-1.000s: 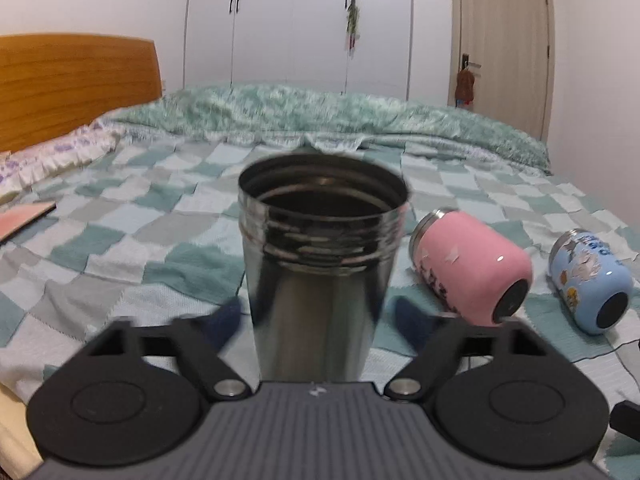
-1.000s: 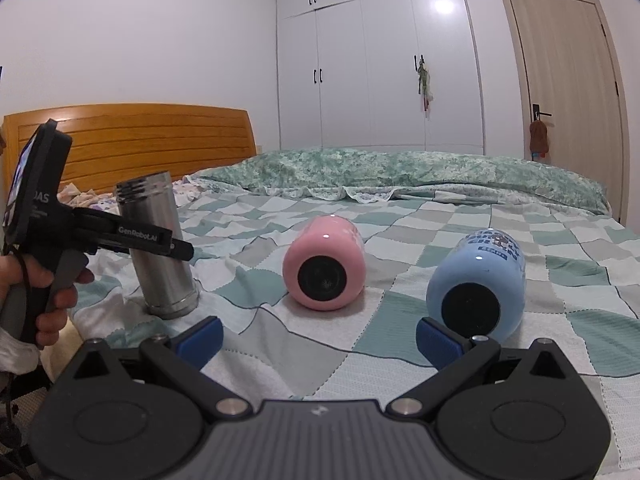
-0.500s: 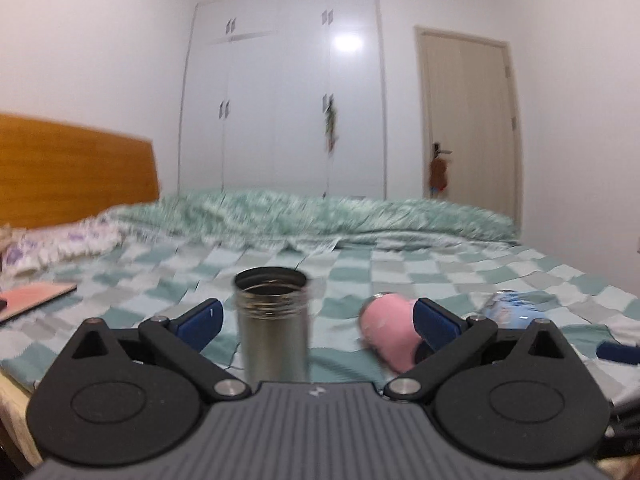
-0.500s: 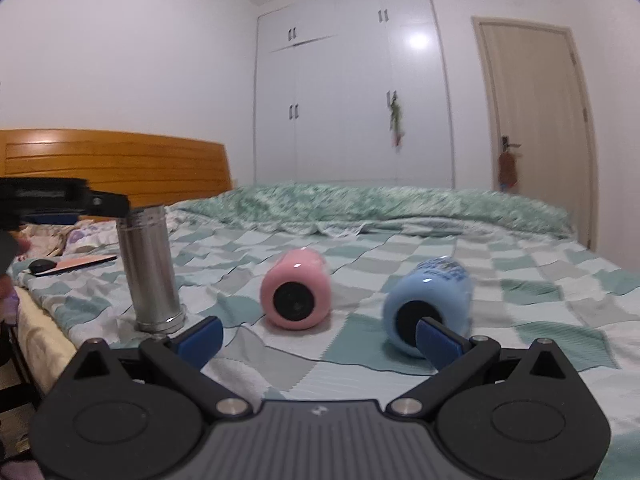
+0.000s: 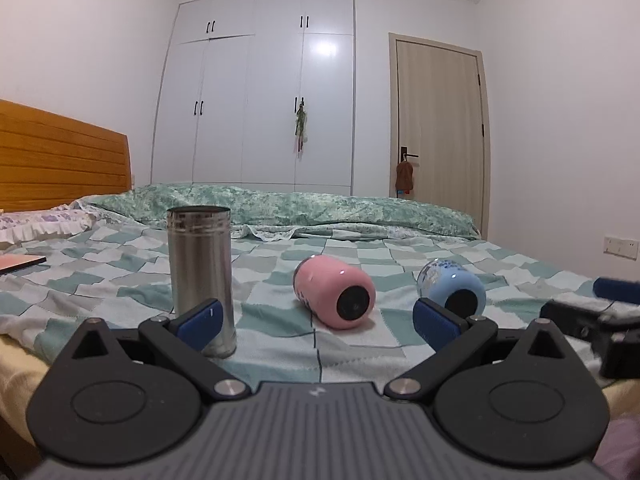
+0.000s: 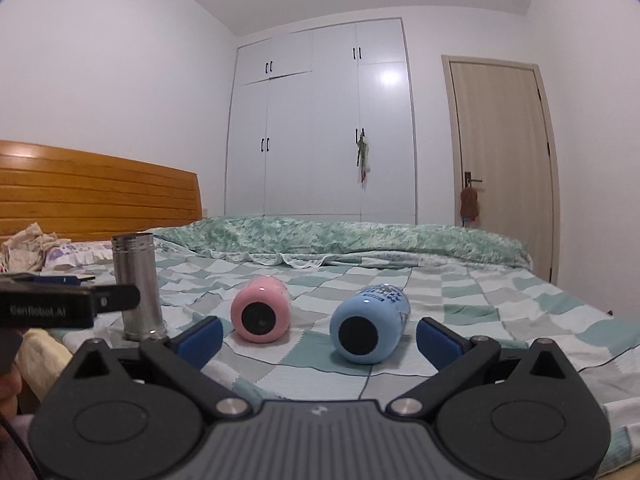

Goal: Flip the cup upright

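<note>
- The steel cup (image 5: pixel 201 276) stands upright, mouth up, on the checked bed cover (image 5: pixel 280 332), at centre left of the left wrist view.
- The pink cup (image 5: pixel 334 296) lies on its side at frame centre, base toward the camera.
- The blue cup (image 5: pixel 452 290) lies likewise, right of the pink one.
- The left tongs (image 5: pixel 316 320) are spread wide, holding nothing.
- The right tongs (image 6: pixel 318 338) are also wide and empty, the blue cup lying beyond them.
</note>
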A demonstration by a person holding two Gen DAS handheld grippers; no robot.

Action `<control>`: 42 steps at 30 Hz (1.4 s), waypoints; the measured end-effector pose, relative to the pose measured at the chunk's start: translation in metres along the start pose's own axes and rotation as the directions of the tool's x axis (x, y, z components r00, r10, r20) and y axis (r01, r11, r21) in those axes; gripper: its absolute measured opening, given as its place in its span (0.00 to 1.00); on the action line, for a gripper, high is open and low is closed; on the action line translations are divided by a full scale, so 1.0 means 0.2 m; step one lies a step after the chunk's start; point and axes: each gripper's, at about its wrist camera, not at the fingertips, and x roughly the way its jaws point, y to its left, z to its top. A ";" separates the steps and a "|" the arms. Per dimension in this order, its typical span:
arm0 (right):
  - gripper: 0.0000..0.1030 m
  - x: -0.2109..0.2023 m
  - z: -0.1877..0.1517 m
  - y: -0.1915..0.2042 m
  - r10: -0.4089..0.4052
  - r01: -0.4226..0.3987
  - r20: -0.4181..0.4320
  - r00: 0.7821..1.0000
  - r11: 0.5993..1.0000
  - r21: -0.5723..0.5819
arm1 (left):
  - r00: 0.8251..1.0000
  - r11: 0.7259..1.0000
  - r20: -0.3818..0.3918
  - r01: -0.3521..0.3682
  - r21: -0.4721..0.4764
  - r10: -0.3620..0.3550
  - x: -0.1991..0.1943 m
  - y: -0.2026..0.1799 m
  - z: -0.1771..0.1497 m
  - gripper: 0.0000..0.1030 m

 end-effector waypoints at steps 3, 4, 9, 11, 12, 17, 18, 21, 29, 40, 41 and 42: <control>1.00 -0.02 0.00 0.00 -0.010 0.010 -0.002 1.000 1.000 -0.006 | 1.000 1.000 0.016 -0.004 -0.001 0.004 -0.02 0.02 0.00 1.00; 1.00 -0.03 0.00 0.00 -0.013 0.013 -0.001 1.000 1.000 -0.007 | 1.000 1.000 0.018 -0.003 -0.007 0.003 -0.03 0.03 -0.01 1.00; 1.00 -0.05 -0.01 0.03 -0.049 0.049 0.005 0.999 0.998 -0.024 | 1.000 1.000 0.011 -0.010 -0.021 0.010 -0.03 0.05 -0.02 1.00; 1.00 -0.05 -0.01 0.04 -0.075 0.075 0.005 0.997 0.997 -0.031 | 1.000 1.000 0.009 -0.012 -0.019 0.012 -0.03 0.04 -0.02 1.00; 1.00 -0.05 -0.01 0.04 -0.085 0.085 0.006 0.996 0.996 -0.033 | 1.000 1.000 0.007 -0.013 -0.019 0.013 -0.03 0.04 -0.02 1.00; 1.00 -0.04 -0.01 0.03 -0.116 0.116 0.005 0.993 0.992 -0.038 | 1.000 1.000 0.001 -0.016 -0.016 0.016 -0.02 0.04 -0.03 1.00; 1.00 -0.04 -0.01 0.03 -0.118 0.118 0.006 0.993 0.992 -0.040 | 1.000 1.000 0.001 -0.016 -0.016 0.016 -0.03 0.04 -0.03 1.00; 1.00 -0.04 -0.01 0.03 -0.120 0.120 0.008 0.993 0.992 -0.041 | 1.000 1.000 0.001 -0.016 -0.017 0.016 -0.02 0.04 -0.03 1.00; 1.00 -0.04 -0.02 0.02 -0.122 0.123 0.010 0.992 0.992 -0.035 | 1.000 1.000 0.001 -0.015 -0.016 0.015 -0.02 0.04 -0.03 1.00; 1.00 -0.04 -0.02 0.02 -0.122 0.122 0.010 0.992 0.992 -0.033 | 1.000 1.000 0.002 -0.015 -0.017 0.015 -0.02 0.04 -0.03 1.00; 1.00 -0.04 -0.02 0.02 -0.122 0.123 0.011 0.992 0.992 -0.034 | 1.000 1.000 0.002 -0.015 -0.016 0.015 -0.02 0.04 -0.03 1.00; 1.00 -0.04 -0.02 0.02 -0.122 0.122 0.011 0.992 0.992 -0.034 | 1.000 1.000 0.001 -0.015 -0.016 0.015 -0.02 0.04 -0.03 1.00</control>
